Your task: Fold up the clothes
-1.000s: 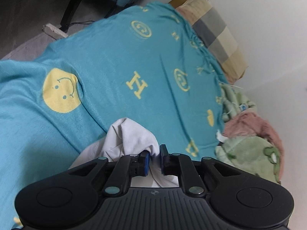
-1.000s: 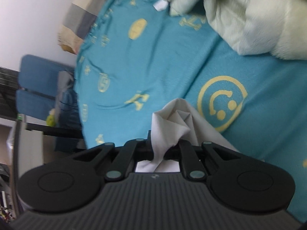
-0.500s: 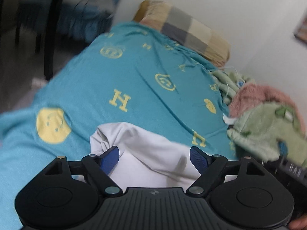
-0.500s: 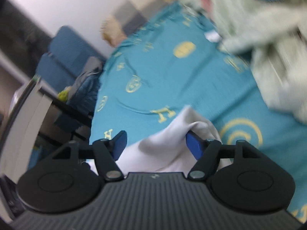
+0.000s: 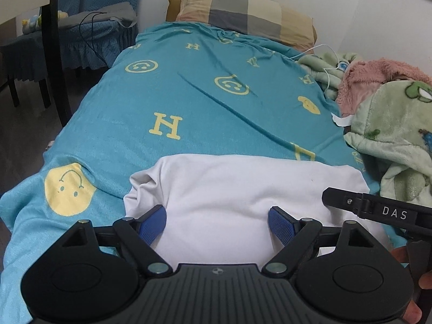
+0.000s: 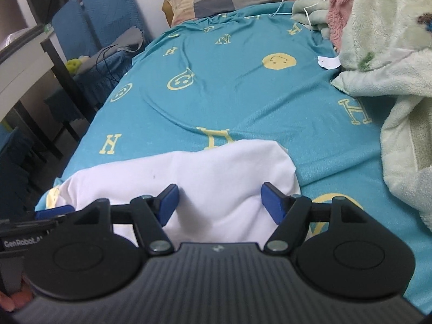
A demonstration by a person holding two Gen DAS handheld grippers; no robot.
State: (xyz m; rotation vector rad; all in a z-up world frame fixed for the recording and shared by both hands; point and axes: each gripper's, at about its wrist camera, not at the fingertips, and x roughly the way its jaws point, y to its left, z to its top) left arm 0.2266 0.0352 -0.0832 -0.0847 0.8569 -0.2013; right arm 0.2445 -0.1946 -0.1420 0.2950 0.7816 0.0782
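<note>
The left tool (image 5: 217, 222) was seen with its blue pads spread wide apart, nothing gripped between them. The right tool (image 6: 218, 202) was likewise spread apart and empty. A white garment (image 5: 243, 189) was laid flat on the teal sheet (image 5: 189, 94) at the near end of the bed, directly ahead of both tools. A bunched corner of the garment was seen at 9 o'clock in the left view. A checked pillow (image 5: 243, 19) was seen at 12 o'clock, and green and pink blankets (image 5: 391, 124) at 3 o'clock.
</note>
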